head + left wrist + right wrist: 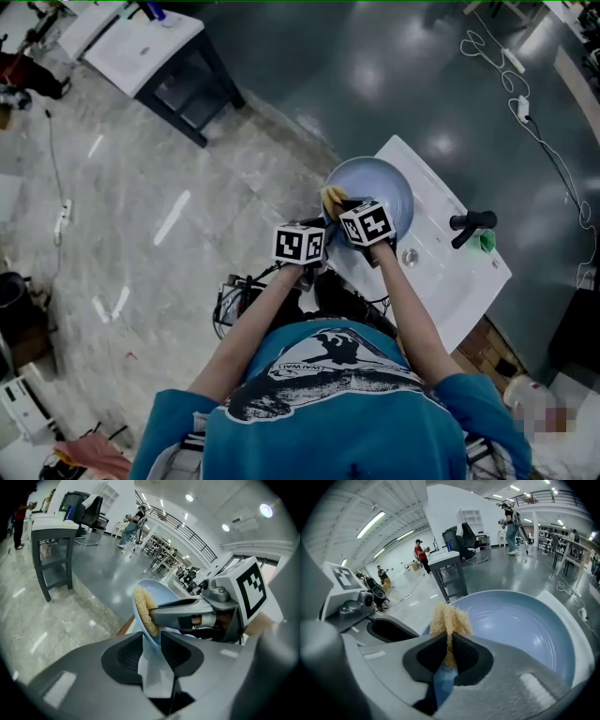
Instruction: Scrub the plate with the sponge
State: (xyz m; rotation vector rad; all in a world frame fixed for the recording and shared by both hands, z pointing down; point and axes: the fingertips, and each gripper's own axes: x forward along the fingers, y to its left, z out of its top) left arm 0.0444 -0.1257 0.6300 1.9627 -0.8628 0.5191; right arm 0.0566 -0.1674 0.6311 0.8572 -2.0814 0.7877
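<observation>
A light blue plate (382,186) is held tilted above a white sink counter (452,281). My left gripper (152,641) is shut on the plate's rim (149,631), which I see edge-on in the left gripper view. My right gripper (450,651) is shut on a yellow fibrous sponge (450,617). The sponge (142,607) lies against the plate's rim just above the left jaws. In the right gripper view the plate's hollow face (520,625) spreads to the right of the sponge. In the head view both grippers meet at the plate's near-left edge, beside the sponge (333,197).
A black faucet (472,225) and a green item (487,241) sit on the counter's right side, with a drain (410,256) below the plate. A dark-framed table (155,52) stands far left. Cables (525,103) trail on the floor. People stand in the distance.
</observation>
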